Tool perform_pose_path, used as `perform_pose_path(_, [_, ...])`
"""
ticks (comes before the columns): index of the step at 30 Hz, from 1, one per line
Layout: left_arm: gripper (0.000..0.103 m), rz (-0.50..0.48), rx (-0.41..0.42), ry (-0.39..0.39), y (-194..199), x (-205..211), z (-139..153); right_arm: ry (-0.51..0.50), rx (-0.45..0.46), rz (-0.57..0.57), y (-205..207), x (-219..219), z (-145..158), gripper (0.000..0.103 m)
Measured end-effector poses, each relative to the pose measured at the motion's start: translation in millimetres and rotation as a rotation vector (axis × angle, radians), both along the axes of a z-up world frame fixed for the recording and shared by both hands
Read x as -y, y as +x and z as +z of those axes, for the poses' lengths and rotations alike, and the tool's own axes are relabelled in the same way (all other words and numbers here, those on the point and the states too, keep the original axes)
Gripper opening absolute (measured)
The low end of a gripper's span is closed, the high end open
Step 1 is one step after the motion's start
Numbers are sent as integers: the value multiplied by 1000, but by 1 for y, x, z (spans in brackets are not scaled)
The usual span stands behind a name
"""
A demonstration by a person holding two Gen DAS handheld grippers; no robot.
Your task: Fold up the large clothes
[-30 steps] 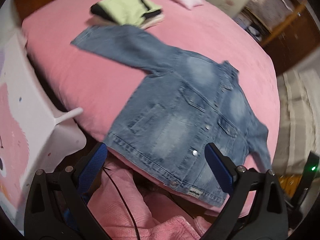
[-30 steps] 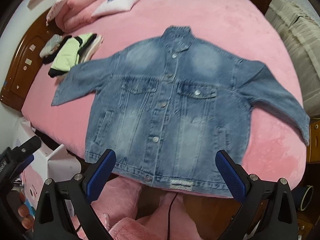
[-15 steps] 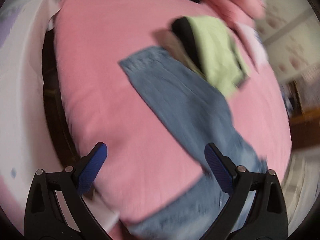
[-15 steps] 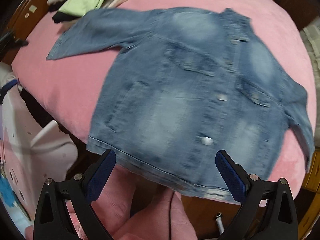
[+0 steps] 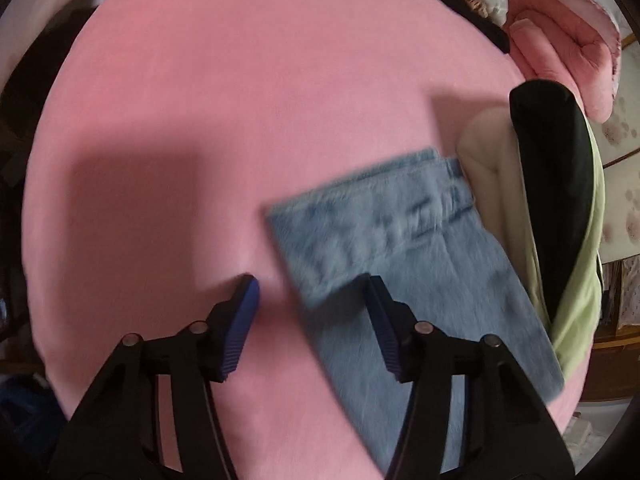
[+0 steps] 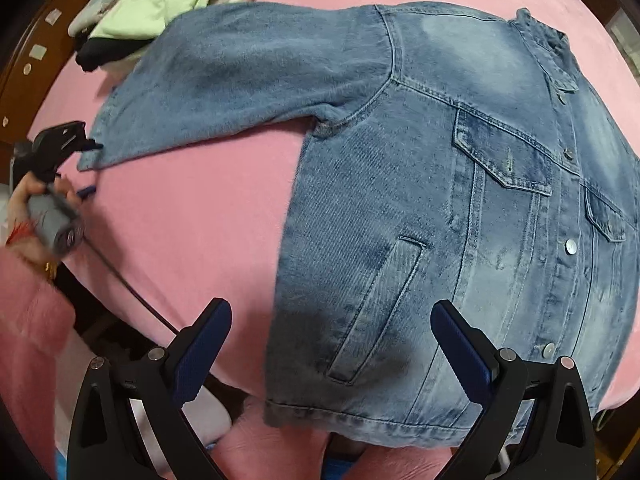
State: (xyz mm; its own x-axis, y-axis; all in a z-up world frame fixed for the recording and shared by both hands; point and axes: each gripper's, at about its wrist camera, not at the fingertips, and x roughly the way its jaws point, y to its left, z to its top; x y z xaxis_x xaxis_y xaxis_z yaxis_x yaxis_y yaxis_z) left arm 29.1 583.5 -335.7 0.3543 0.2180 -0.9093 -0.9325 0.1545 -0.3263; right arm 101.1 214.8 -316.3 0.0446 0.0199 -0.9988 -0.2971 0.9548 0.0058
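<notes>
A blue denim jacket [image 6: 460,208] lies front up on the pink bed [image 6: 192,216], its left sleeve [image 6: 240,80] stretched out toward the pile of clothes. In the left wrist view my left gripper [image 5: 308,292] is open, its jaws astride the corner of the sleeve cuff [image 5: 360,224], close to the sheet. It also shows at the left edge of the right wrist view [image 6: 76,148], at the cuff. My right gripper [image 6: 332,320] is open above the jacket's lower left hem, near the side pocket [image 6: 376,312].
A stack of folded clothes, light green, black and cream [image 5: 556,208], lies just beyond the cuff; it shows in the right wrist view too [image 6: 160,4]. Pink bedding [image 5: 560,48] is rolled up behind it. A wooden headboard [image 6: 28,52] edges the bed.
My left gripper has swung left and dropped onto the sleeve cuff, jaws narrower than before. My right gripper has moved closer to the jacket's lower left side.
</notes>
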Motion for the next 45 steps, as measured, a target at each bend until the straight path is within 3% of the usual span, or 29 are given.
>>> perform_pose_path(1, [46, -4, 9, 17, 4, -1, 0, -16, 0, -5, 1, 0, -5, 101])
perform_pose_path(2, [32, -16, 35, 33, 9, -2, 0, -30, 0, -19, 2, 0, -9, 101])
perform_pose_path(4, [26, -49, 87, 36, 15, -5, 1, -43, -7, -55, 3, -2, -17, 101])
perform_pose_path(6, [12, -69, 185, 47, 12, -7, 8, -50, -26, -95, 5, -5, -25, 101])
perform_pose_path(9, [11, -118, 347, 118, 6, 2, 40, -36, -48, -142, 9, -14, -32, 101])
perform_pose_path(13, [10, -225, 493, 210, 5, 32, 94, 16, -15, -150, 13, -32, -30, 101])
perform_pose_path(18, [10, -370, 655, 256, 10, 88, 165, 79, 17, -177, 10, -34, -29, 101])
perform_pose_path(22, [10, -516, 786, 246, 32, 148, 210, 97, 14, -201, 12, -7, -31, 101])
perform_pose_path(27, [10, -738, 858, 263, 81, 255, 248, 121, 40, -269, 17, 21, -32, 101])
perform_pose_path(31, [10, -884, 837, 211, 115, 349, 246, 126, 96, -345, 34, 61, -31, 101])
perform_pose_path(34, [10, -997, 749, 222, 136, 416, 227, 117, 160, -408, 54, 96, -28, 101])
perform_pose_path(37, [11, -1142, 600, 184, 159, 489, 189, 126, 213, -473, 75, 132, -33, 101])
perform_pose_path(41, [11, -1242, 354, 116, 176, 559, 121, 184, 226, -508, 114, 168, -52, 101])
perform_pose_path(43, [18, -1304, 220, 94, 180, 586, 94, 227, 225, -500, 134, 175, -65, 101])
perform_pose_path(45, [33, -1325, 136, 57, 182, 594, 74, 299, 210, -483, 154, 176, -77, 101])
